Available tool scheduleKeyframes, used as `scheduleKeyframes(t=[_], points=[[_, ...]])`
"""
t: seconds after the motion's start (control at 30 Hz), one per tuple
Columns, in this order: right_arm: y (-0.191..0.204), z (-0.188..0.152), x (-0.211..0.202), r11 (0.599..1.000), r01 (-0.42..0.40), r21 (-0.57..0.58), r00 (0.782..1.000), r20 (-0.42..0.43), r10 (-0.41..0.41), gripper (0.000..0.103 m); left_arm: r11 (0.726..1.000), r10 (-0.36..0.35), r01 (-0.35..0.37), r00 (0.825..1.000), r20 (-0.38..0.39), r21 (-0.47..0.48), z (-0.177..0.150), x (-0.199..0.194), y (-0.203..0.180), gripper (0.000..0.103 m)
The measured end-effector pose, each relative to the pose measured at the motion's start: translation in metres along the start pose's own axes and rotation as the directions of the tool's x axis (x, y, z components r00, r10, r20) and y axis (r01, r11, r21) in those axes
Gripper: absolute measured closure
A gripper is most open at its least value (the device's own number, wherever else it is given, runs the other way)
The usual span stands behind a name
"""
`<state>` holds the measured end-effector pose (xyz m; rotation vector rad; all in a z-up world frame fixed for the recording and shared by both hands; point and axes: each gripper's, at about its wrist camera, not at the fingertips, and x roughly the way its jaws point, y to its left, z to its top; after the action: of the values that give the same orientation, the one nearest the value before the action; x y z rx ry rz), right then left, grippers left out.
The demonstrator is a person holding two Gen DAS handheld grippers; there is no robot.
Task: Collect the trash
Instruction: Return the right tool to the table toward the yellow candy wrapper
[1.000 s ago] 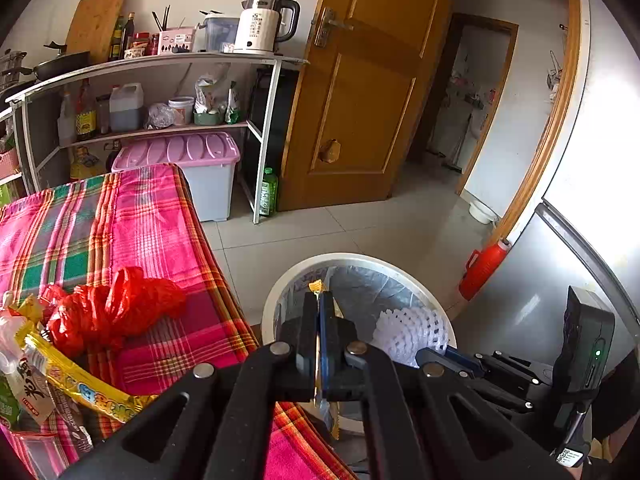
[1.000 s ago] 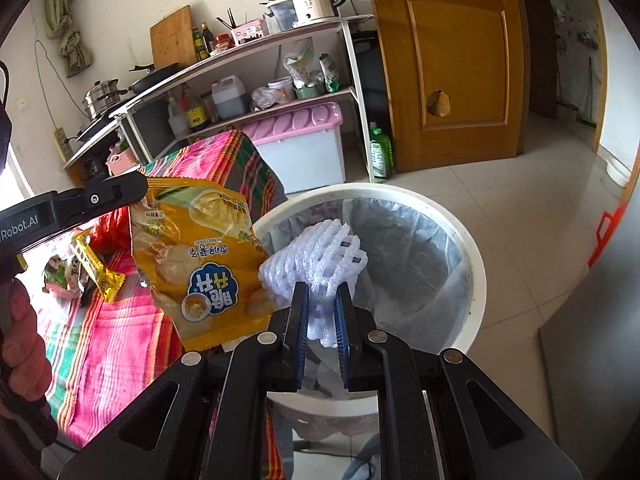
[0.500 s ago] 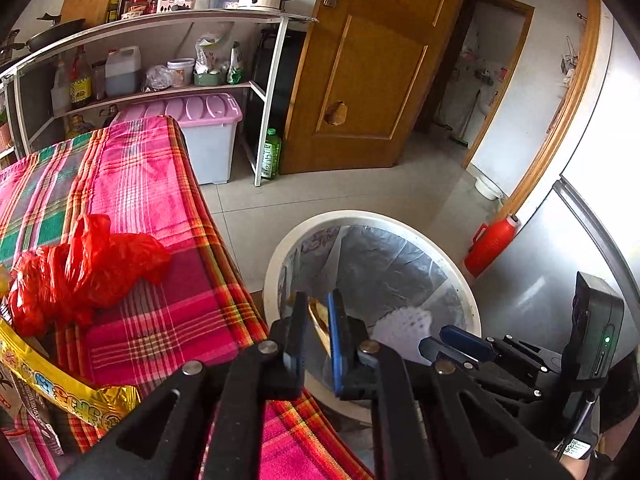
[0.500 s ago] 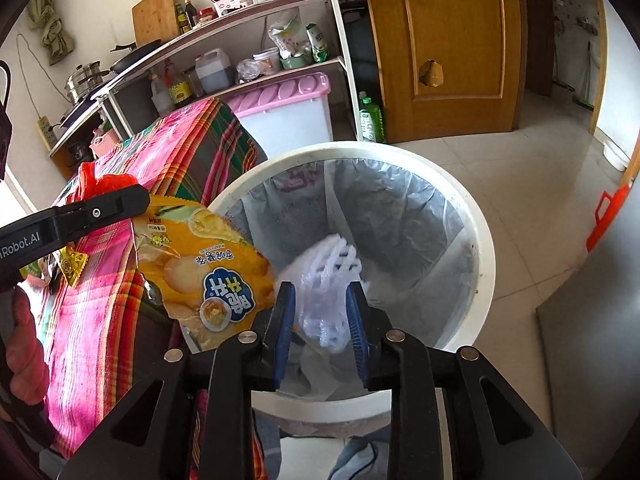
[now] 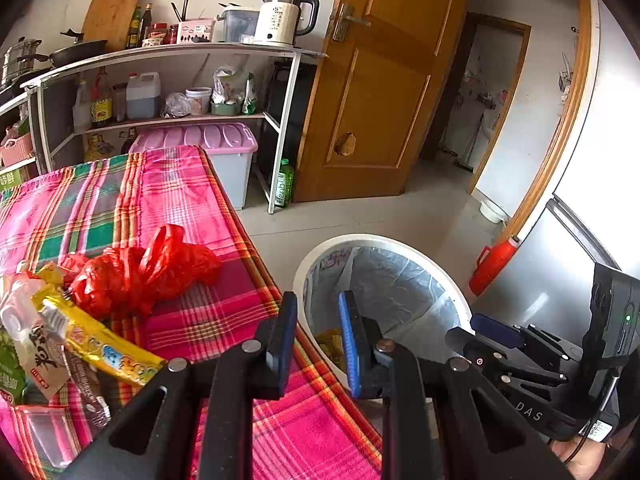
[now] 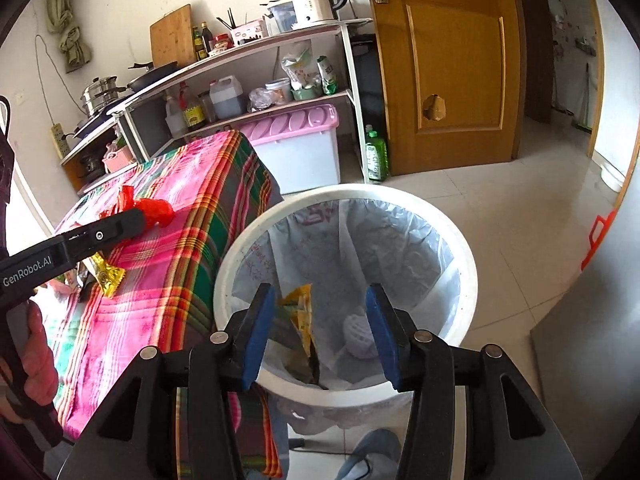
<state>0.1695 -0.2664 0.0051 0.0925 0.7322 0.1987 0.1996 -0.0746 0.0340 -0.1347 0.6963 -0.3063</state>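
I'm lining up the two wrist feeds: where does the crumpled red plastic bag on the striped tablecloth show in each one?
Left wrist: the crumpled red plastic bag lies left of centre on the pink striped tablecloth, just above the yellow snack wrappers.
Right wrist: only a part of it shows at far left, behind the left gripper's black finger.
Shared landmark: the white round trash bin beside the table.

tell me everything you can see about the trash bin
The trash bin is a round white plastic tub standing upright on the tiled floor, right beside the table's cloth-covered edge. A thin, crinkled grey liner bag is folded over its rim. Inside lie a yellow snack wrapper and a white foam net.
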Motion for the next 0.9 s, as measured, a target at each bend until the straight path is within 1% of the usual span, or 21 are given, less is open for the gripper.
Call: scheduleKeyframes(t=[0.17, 0.33, 0.5, 0.67, 0.9], points=[[0.019, 0.001, -0.012, 0.999, -0.005, -0.036, 1.000, 0.028, 0.006, 0.055, 0.999, 0.051, -0.051, 0.998, 0.046, -0.012, -0.009, -0.029, 0.016, 0.080], [0.045, 0.001, -0.017, 0.995, -0.062, -0.083, 0.997, 0.033, 0.065, 0.055, 0.993, 0.114, -0.111, 0.990, 0.080, -0.036, -0.022, -0.058, 0.038, 0.080], [0.072, -0.001, -0.019, 0.983, -0.134, -0.125, 0.990, 0.033, 0.139, 0.055, 0.981, 0.185, -0.177, 0.977, 0.105, -0.078, -0.036, -0.085, 0.063, 0.080], [0.098, -0.004, -0.013, 0.969, -0.195, -0.154, 0.981, -0.013, 0.195, 0.055, 0.964, 0.250, -0.237, 0.963, 0.101, -0.125, -0.051, -0.099, 0.088, 0.080], [0.127, -0.006, -0.005, 0.950, -0.238, -0.201, 0.971, -0.044, 0.234, 0.055, 0.941, 0.302, -0.288, 0.952, 0.056, -0.176, -0.067, -0.096, 0.113, 0.080]])
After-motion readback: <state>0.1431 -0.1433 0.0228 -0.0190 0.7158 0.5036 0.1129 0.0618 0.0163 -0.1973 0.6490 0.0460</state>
